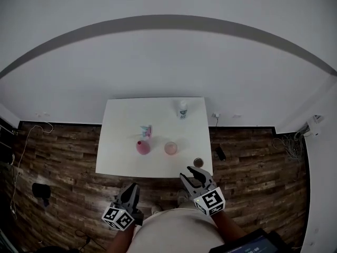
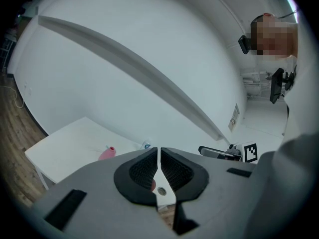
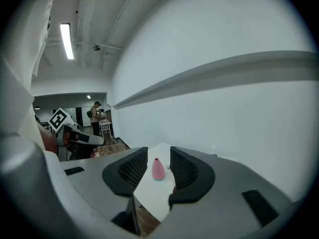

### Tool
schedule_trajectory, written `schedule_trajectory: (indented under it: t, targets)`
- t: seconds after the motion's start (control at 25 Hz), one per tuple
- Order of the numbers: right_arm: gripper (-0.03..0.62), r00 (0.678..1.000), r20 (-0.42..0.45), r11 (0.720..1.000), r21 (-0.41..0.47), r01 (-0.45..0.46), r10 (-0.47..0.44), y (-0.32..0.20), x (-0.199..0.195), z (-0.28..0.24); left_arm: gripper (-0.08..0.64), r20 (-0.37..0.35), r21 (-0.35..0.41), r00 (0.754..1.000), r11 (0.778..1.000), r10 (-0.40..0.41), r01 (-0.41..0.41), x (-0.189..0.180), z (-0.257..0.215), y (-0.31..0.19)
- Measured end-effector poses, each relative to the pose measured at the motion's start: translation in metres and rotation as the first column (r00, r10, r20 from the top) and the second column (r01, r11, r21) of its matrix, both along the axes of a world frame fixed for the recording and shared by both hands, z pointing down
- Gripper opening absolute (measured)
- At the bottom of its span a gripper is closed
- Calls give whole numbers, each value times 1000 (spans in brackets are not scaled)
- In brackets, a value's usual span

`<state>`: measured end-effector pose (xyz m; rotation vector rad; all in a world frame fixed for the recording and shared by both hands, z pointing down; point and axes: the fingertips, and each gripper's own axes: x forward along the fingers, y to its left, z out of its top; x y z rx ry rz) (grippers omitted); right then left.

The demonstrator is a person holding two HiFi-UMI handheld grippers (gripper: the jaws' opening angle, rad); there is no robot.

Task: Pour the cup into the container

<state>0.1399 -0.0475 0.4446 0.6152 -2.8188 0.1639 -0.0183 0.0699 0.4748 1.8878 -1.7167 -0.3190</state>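
- The left gripper [image 1: 129, 190] hangs low in front of the person, short of the bench's [image 1: 121, 115] near edge and over the wooden floor [image 1: 63, 157].
- In the left gripper view, the left gripper [image 2: 158, 153] has its jaws drawn together, with only a thin slit between the pads and nothing in it.
- The right gripper [image 1: 192, 174] is held a little further forward, with its tips reaching the near right corner of the bench.
- In the right gripper view, the right gripper [image 3: 158, 152] has its jaws a narrow way apart and holds nothing. The pink container [image 3: 158, 169] shows through the gap but stands well beyond them on the bench [image 3: 149, 190].
- The cup [image 1: 170, 148], pale pink, stands upright on the bench right of centre and near the front. No jaws touch it.
- The container [image 1: 142, 147], pink with a narrow neck, stands upright to the left of the cup and apart from it. It also shows at the edge of the left gripper view [image 2: 107, 153].
- A small dark round thing [image 1: 198, 162] sits at the near right corner of the bench, just ahead of the right gripper's tips.
- A small blue and pink thing [image 1: 146, 131] lies just behind the container.
- A white bottle [image 1: 182, 109] stands near the far edge of the bench, well apart from the rest.
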Motion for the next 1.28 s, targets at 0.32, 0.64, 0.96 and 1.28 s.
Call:
schedule_trajectory:
  t: [0.32,0.64,0.96,1.28]
  targets:
    - [132,998,27,998,-21,55,-55,-19,13,7,12,8,-29,998,998,-60,60,19,4,-11]
    - [132,994,35,995,-5,101,-101,-32,33,10,14,6,-24,996,996,-90,90,49,7,-24]
    - [132,992,48,992,-45,121,-119,-38,49,21,26,-16,-33,994,994,-105,104,72,14,-23]
    - [132,989,52,989,-56,141,-138,-45,45,31,32,-18,-40,992,991,-125,125,70,18,-26]
